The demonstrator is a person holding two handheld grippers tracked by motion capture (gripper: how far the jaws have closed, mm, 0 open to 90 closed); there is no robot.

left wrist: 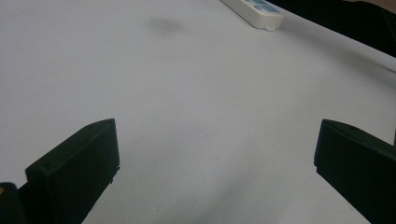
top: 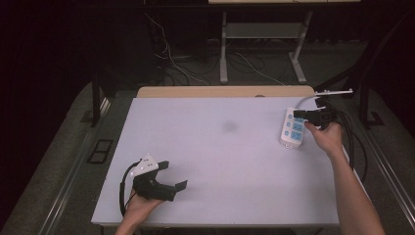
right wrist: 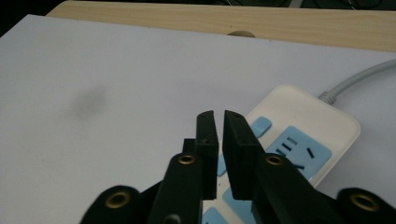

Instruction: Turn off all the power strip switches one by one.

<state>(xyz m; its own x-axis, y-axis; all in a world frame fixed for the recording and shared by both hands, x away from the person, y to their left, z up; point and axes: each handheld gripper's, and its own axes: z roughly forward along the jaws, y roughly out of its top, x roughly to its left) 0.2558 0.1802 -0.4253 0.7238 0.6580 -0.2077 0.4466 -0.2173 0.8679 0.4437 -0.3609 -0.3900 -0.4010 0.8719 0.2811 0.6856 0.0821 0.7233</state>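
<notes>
Right now the power strip (top: 293, 128) is lying at the far right of the white table (top: 215, 161), and the right gripper (right wrist: 217, 122) is hovering just over its blue sockets with jaws nearly together, a thin gap between them and nothing in it. Pressing down off-centre is risking a skid toward the edge or a tug on the grey cord (right wrist: 356, 80). Meanwhile the left gripper (top: 172, 176) is resting well apart, jaws wide and empty.

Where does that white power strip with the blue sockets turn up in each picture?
High view: power strip near the table's right edge, under the right tongs.
Left gripper view: its end at the top edge.
Right gripper view: lower right, behind the tongs.
Shared landmark: the grey smudge.
</notes>
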